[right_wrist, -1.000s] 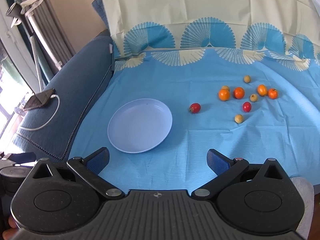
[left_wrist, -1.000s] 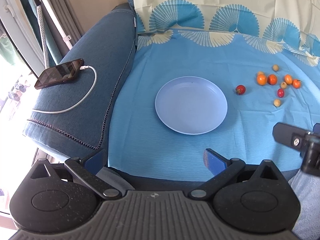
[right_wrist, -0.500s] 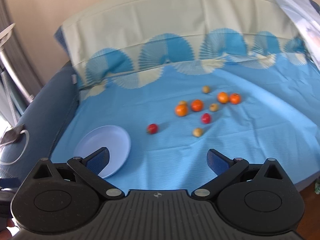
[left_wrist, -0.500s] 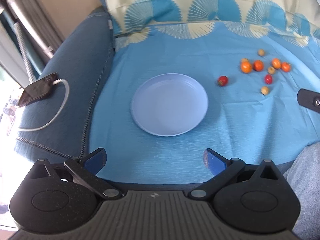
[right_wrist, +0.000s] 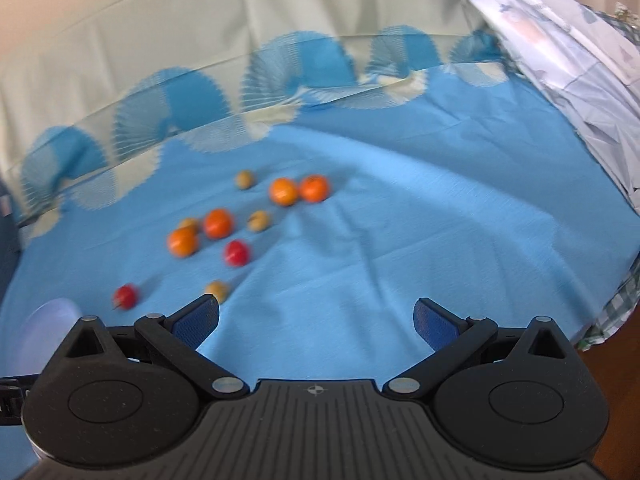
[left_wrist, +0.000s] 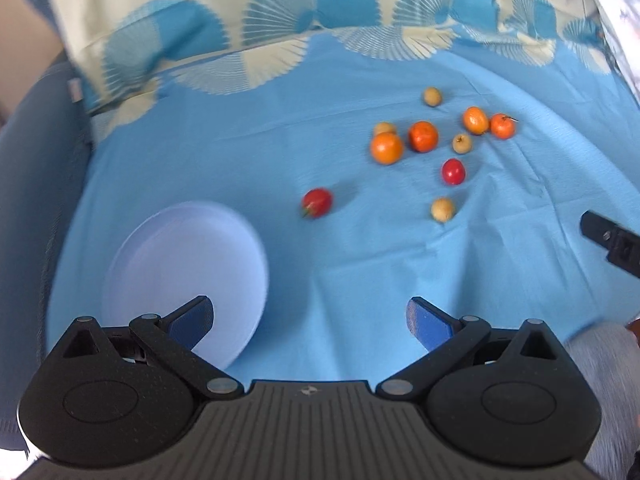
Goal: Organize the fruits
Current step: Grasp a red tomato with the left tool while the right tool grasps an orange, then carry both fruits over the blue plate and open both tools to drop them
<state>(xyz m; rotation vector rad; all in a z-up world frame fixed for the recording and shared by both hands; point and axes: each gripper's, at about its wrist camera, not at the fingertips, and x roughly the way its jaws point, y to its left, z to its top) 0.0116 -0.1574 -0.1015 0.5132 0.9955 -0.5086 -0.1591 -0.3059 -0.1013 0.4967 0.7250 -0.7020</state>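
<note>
Several small fruits lie scattered on a blue cloth (left_wrist: 360, 260): oranges (left_wrist: 386, 147), a red one (left_wrist: 453, 171), tan ones (left_wrist: 442, 209) and a lone red tomato (left_wrist: 317, 201) nearer the plate. A pale lilac plate (left_wrist: 180, 272) rests empty at the lower left of the left wrist view. My left gripper (left_wrist: 310, 322) is open and holds nothing, its left finger over the plate's edge. My right gripper (right_wrist: 316, 322) is open and holds nothing, short of the fruits (right_wrist: 218, 223); its body shows at the right edge (left_wrist: 612, 240) of the left wrist view. The view is blurred.
The cloth covers a sofa seat and its backrest (right_wrist: 200, 60), with a fan pattern along the fold. A dark blue armrest (left_wrist: 28, 200) rises at the left. A pale printed fabric (right_wrist: 560, 60) hangs at the right. A grey sleeve (left_wrist: 604, 360) shows at the lower right.
Both grippers have swung right: the plate slid to the lower left in both views, the fruits came closer and more central, and the phone on the armrest left view.
</note>
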